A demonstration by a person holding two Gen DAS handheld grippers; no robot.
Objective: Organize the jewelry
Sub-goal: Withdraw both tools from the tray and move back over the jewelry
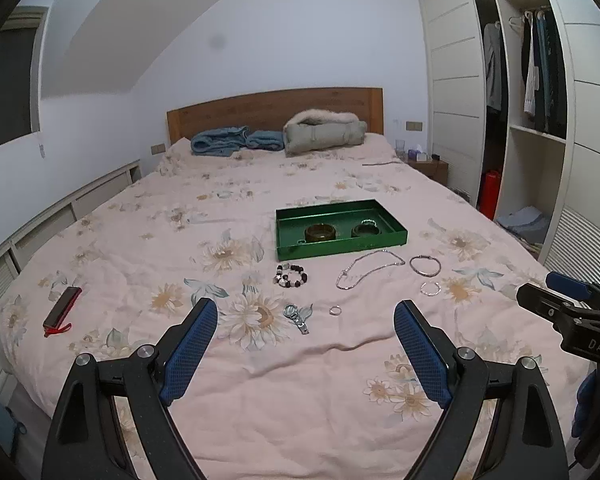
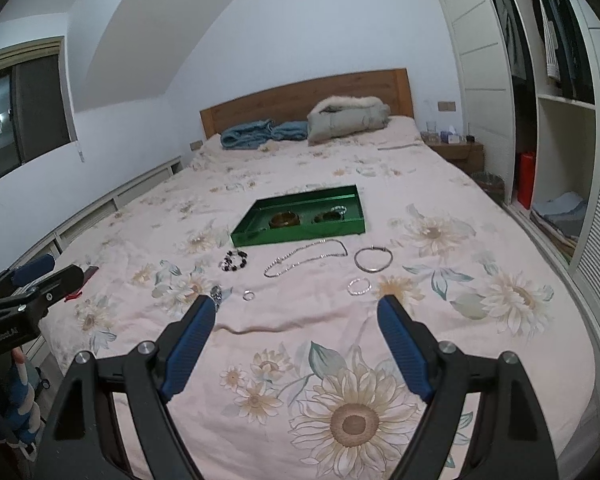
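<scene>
My bed [image 1: 140, 240] wears a pink floral quilt [image 2: 440, 312], with a wooden headboard [image 1: 276, 110] behind. Against it lie a blue blanket [image 1: 228, 141] and, just beside that, a grey fur-trimmed coat [image 1: 324, 132]. Near the quilt's left edge I see a red and black case [image 1: 62, 307], perhaps a harmonica. At right stands an open wardrobe [image 1: 536, 80] with hanging clothes [image 1: 540, 68], and beside the bed a nightstand [image 2: 456, 151].

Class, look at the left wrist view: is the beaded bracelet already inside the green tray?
No, the beaded bracelet lies on the bedspread in front of the green tray.
</scene>
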